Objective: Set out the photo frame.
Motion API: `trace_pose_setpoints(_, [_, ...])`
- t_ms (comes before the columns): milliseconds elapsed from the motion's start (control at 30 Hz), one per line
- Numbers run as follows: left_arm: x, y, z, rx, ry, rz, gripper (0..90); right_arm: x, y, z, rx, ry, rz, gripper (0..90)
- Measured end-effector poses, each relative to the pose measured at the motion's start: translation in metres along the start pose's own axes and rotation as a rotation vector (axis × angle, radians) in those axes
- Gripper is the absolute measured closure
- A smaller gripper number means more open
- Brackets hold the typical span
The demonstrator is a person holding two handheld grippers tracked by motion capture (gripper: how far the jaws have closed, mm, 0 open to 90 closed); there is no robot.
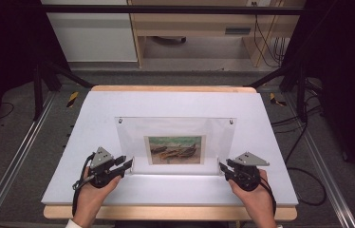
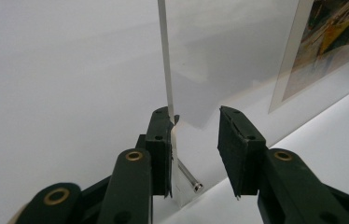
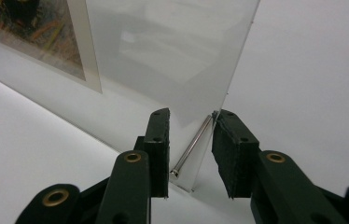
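Clear acrylic frame [image 1: 175,142] upright, showing boat picture [image 1: 174,150].

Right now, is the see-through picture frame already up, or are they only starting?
Up already: the clear frame stands tilted on the white table, with the boat picture inside. In hand: the left gripper and right gripper straddle its bottom corners, their fingers not clamped. Grip not yet made.

Beyond your white table's [image 1: 175,102] far edge you face a wooden desk [image 1: 199,23] with dangling cables [image 1: 268,40], grey carpet [image 1: 19,142] and black frame posts [image 1: 38,85].
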State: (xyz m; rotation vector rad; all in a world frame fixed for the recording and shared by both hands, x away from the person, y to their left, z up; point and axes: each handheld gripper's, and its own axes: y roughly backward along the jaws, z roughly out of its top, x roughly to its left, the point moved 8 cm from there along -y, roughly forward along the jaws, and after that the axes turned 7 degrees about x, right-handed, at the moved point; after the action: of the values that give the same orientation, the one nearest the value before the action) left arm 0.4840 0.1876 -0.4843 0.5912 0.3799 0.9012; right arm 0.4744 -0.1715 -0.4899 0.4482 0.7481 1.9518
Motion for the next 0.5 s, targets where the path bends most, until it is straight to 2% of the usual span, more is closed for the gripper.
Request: trace_pose_setpoints(500, [-0.0005, 0.0002, 0.0000, 0.000, -0.003, 0.001, 64.6, 0.0008, 0.0002, -0.0015, 0.004, -0.008, 0.002, 67.2])
